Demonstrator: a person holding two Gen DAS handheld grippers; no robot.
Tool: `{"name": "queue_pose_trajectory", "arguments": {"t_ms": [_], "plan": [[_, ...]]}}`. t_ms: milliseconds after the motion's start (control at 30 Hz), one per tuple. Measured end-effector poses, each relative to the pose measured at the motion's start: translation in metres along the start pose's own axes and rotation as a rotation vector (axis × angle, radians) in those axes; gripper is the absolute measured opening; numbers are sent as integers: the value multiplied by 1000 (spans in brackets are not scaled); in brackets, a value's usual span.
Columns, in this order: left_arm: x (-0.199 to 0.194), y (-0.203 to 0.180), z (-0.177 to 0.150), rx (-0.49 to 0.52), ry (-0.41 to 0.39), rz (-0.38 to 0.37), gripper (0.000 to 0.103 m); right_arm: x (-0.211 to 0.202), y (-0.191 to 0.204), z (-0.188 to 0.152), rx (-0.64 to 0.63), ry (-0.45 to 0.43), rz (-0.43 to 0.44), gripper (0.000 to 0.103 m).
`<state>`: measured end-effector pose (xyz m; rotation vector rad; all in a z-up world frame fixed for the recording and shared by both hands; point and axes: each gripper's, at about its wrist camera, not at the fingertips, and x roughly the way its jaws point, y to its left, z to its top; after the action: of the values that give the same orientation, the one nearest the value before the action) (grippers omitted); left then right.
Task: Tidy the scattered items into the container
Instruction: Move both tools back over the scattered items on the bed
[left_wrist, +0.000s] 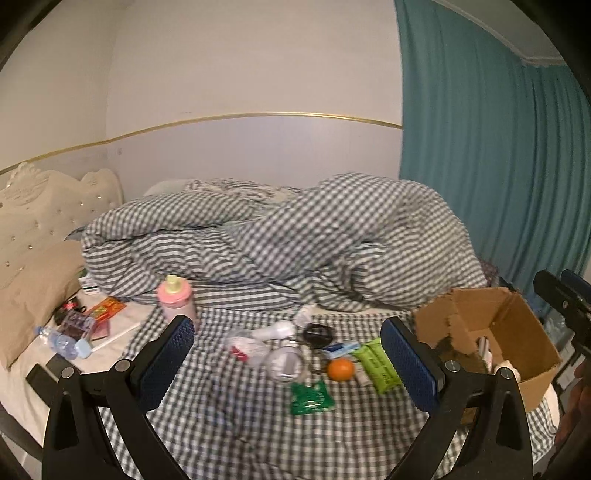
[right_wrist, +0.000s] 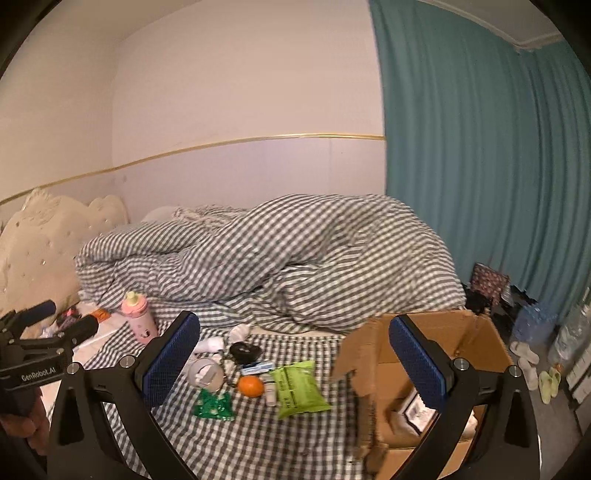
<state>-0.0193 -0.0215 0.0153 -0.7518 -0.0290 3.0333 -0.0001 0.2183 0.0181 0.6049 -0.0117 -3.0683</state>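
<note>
Orange fruit (left_wrist: 340, 369) between left claw (left_wrist: 288, 363) pads | both claws gape empty | right claw (right_wrist: 293, 365)

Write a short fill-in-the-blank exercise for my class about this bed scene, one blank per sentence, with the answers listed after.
1. The round fruit lying on the checked sheet is coloured ____.
2. The cardboard box stands on the ____ side of the scattered items.
3. The bottle with the yellow cap has a body coloured ____.
4. Both the left gripper and the right gripper have their jaws ____.

Answers: orange; right; pink; open
</note>
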Motion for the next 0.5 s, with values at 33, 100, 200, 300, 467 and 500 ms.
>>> {"name": "queue_pose_trajectory", "arguments": {"t_ms": [33, 100, 200, 300, 467, 500], "plan": [[1, 4, -1, -3, 2, 8, 103, 3, 6, -1, -12, 6, 7, 103], [7, 11, -3, -10, 13, 18, 103, 9, 15, -4, -32, 22, 14, 103], [24, 18, -10, -21, 46, 29, 103, 21, 25, -10, -59, 47, 19, 103], [37, 19, -18, -21, 72, 19, 103, 39, 27, -17, -69, 76, 28, 103], [64, 14, -32, -6, 125, 6, 103, 66, 27, -31, -80, 137, 39, 103], [71, 14, -35, -3, 139, 3, 103, 72, 26, -35, -85, 153, 34, 103]]}}
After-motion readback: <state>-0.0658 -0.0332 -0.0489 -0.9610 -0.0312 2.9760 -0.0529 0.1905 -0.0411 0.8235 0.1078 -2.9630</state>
